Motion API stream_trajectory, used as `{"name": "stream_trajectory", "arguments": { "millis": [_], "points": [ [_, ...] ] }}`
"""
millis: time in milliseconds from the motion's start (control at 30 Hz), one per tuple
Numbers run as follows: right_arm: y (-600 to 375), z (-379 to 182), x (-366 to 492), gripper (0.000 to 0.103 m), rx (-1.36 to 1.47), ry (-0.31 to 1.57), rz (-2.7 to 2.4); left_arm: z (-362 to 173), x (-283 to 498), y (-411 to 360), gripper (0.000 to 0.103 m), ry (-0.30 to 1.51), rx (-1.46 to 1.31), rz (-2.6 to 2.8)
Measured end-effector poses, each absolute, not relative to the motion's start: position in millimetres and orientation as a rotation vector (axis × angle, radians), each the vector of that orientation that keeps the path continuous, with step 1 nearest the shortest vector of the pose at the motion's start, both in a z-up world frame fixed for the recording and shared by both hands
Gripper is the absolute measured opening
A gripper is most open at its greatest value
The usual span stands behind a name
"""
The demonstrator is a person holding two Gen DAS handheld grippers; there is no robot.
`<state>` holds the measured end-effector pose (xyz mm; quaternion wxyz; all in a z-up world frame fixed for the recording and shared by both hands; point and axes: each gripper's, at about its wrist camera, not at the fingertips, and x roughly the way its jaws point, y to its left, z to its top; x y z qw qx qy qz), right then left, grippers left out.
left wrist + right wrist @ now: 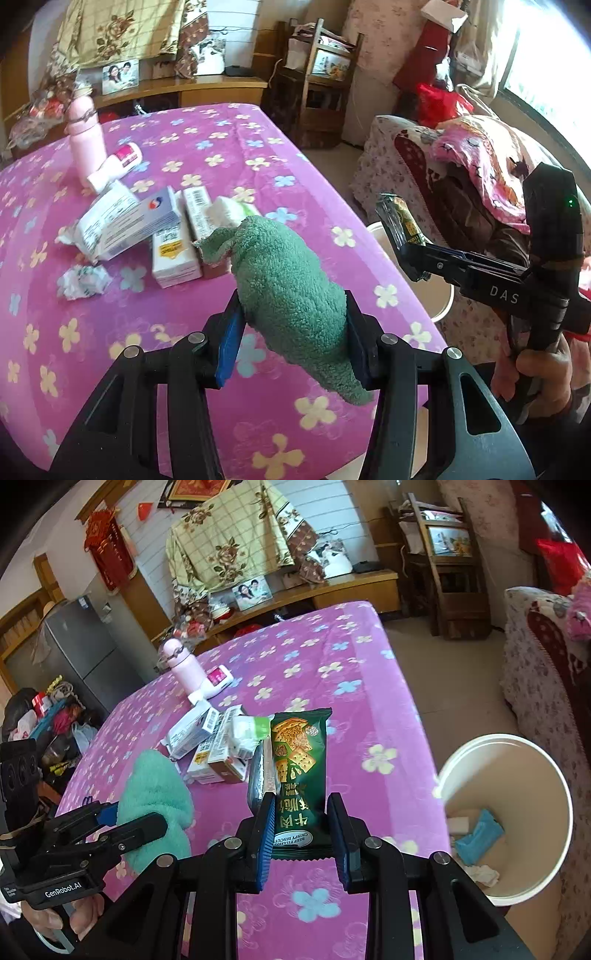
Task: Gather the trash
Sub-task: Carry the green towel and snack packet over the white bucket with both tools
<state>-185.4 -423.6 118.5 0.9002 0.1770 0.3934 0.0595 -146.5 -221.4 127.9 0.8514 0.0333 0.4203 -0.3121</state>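
Your left tool (pixel 291 343) is clamped on a green fluffy cloth (pixel 295 295), the blue pads pressing its sides, above the worktop (pixel 184 369) with its purple flowered cover. Your right tool (pixel 301 834) is gripping a green biscuit wrapper (pixel 299 760) upright by its lower end.

The left wrist view shows you the right tool (pixel 410 254) at 3 o'clock, with the wrapper (pixel 397 218) edge-on, and a crumpled paper ball (pixel 83 282) at 9 o'clock that the right view does not show. Only a sliver of the white bin (pixel 380 230) appears there, behind the right tool.

The right wrist view gives you the bin (pixel 517 775) whole, at 3 o'clock off the worktop's edge, with blue and white scraps (pixel 476 834) inside. Your left tool (pixel 122 816) sits at 9 o'clock.

Both views show the pile of boxes (pixel 129 225) and a pink bottle (pixel 85 144) toward 11 o'clock.
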Motion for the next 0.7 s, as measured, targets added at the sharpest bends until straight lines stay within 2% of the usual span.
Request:
{"name": "stream_trajectory", "arguments": {
  "millis": [700],
  "points": [
    [-521.8, 104.0, -223.9, 0.027, 0.453, 0.805, -0.058, 122.1, -149.3, -333.2, 0.048, 0.883, 0.185, -0.779]
  ]
}}
